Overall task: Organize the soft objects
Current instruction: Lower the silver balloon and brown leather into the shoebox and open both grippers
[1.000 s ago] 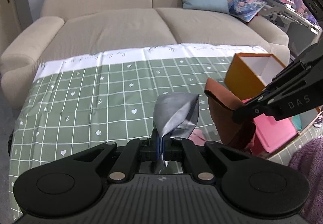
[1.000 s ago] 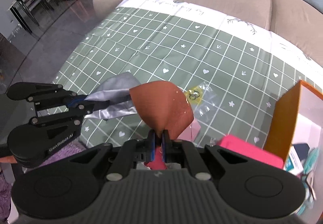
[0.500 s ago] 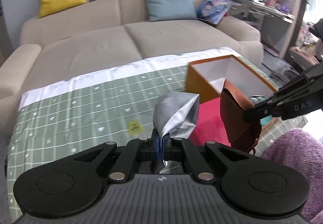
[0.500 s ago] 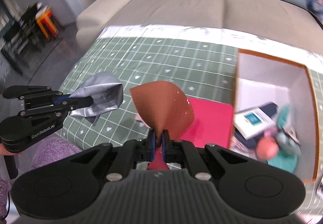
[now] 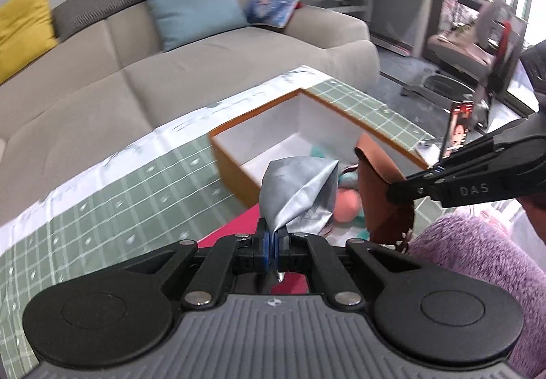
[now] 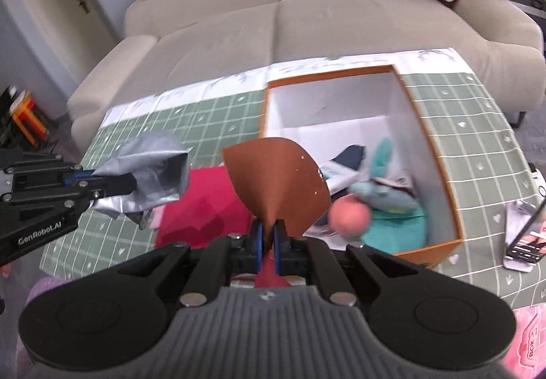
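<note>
My left gripper [image 5: 272, 244] is shut on a crumpled silver pouch [image 5: 297, 198], held above the table near the orange box [image 5: 232, 170]. It also shows in the right wrist view [image 6: 150, 181]. My right gripper [image 6: 268, 235] is shut on a brown leather-like piece [image 6: 276, 184], seen in the left wrist view [image 5: 378, 184] too. Both hang just in front of the open orange box [image 6: 443, 174], which holds a teal plush [image 6: 385, 187], a pink ball [image 6: 349, 216] and other items.
A magenta flat item [image 6: 204, 211] lies on the green checked tablecloth [image 6: 204, 119] left of the box. A phone [image 6: 525, 235] lies at the right. A beige sofa [image 6: 307, 24] with cushions stands behind. Purple fluffy fabric [image 5: 477, 252] is at the lower right.
Both grippers have swung right with their items, from over the tablecloth to the front of the orange box, whose inside now shows.
</note>
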